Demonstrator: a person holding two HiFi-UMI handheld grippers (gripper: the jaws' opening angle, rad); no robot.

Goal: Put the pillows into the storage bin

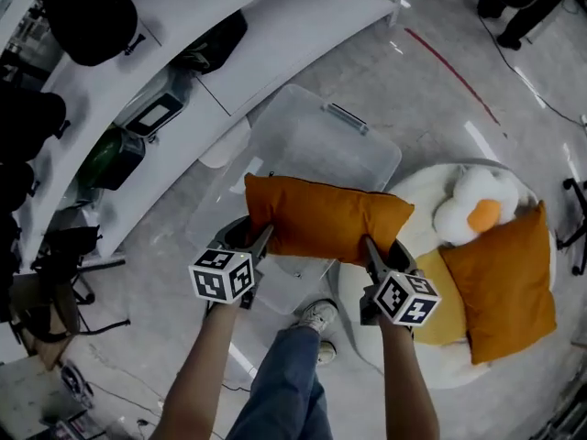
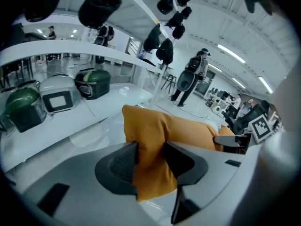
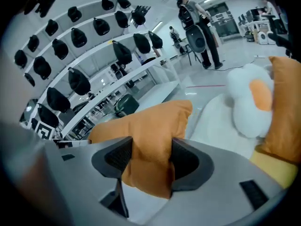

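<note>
The left gripper (image 2: 150, 157) is clamped on one end of an orange pillow (image 1: 326, 218) and the right gripper (image 3: 150, 155) on the other end; in each gripper view the fabric bulges between the ribbed pads. The pillow hangs stretched between them, over the near edge of the clear storage bin (image 1: 321, 136) on the floor. The bin seems to be open-topped, though its see-through plastic makes that hard to judge. Each gripper's cube (image 1: 222, 276) bears black-and-white square markers. To the right, a round white cushion (image 1: 417, 200) holds a second orange pillow (image 1: 504, 282), a yellow pillow (image 1: 440, 314) and a white plush with an orange centre (image 1: 477, 209).
</note>
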